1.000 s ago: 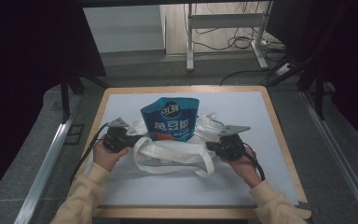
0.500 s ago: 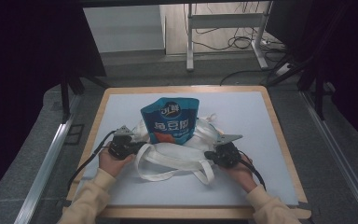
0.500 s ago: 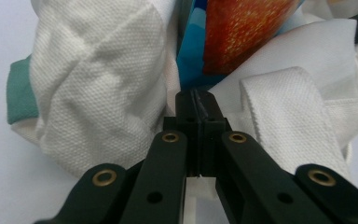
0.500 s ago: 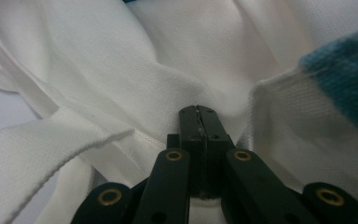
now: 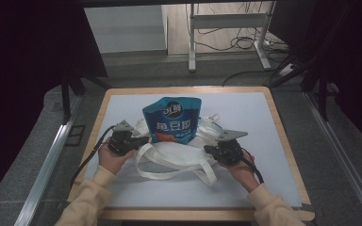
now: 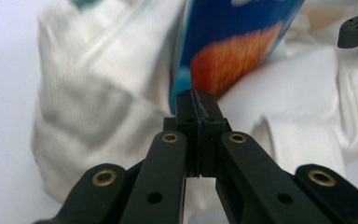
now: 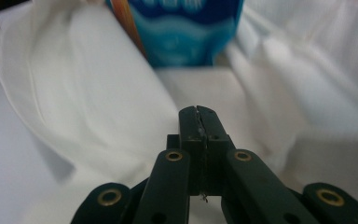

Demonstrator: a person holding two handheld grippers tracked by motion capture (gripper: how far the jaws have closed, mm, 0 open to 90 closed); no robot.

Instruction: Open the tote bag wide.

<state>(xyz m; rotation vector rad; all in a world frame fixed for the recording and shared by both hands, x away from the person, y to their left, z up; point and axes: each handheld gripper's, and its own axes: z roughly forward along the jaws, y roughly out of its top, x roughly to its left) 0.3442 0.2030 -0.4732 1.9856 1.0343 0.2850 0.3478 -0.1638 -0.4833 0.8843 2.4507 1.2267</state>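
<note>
A blue snack pouch point(image 5: 172, 120) stands upright in a crumpled white cloth bag point(image 5: 174, 153) at the middle of the table. The bag's handles point(image 5: 169, 170) trail toward me. My left gripper point(image 5: 141, 140) is at the bag's left edge and my right gripper point(image 5: 208, 149) at its right edge. In the left gripper view the jaws point(image 6: 196, 95) are pressed together where the cloth point(image 6: 98, 93) meets the pouch point(image 6: 233, 42). In the right gripper view the jaws point(image 7: 199, 112) are shut with the cloth point(image 7: 98, 93) running up to their tips, and the pouch point(image 7: 186, 28) is beyond.
The bag lies on a white mat point(image 5: 264, 117) framed by a wooden table border point(image 5: 283, 141). A dark stand leg point(image 5: 68, 94) rises at the left corner. Metal rails run along both sides, and cables lie on the floor behind.
Both grippers dipped slightly toward me and then settled, with the bag's edges following. The pouch stays upright in the same spot.
</note>
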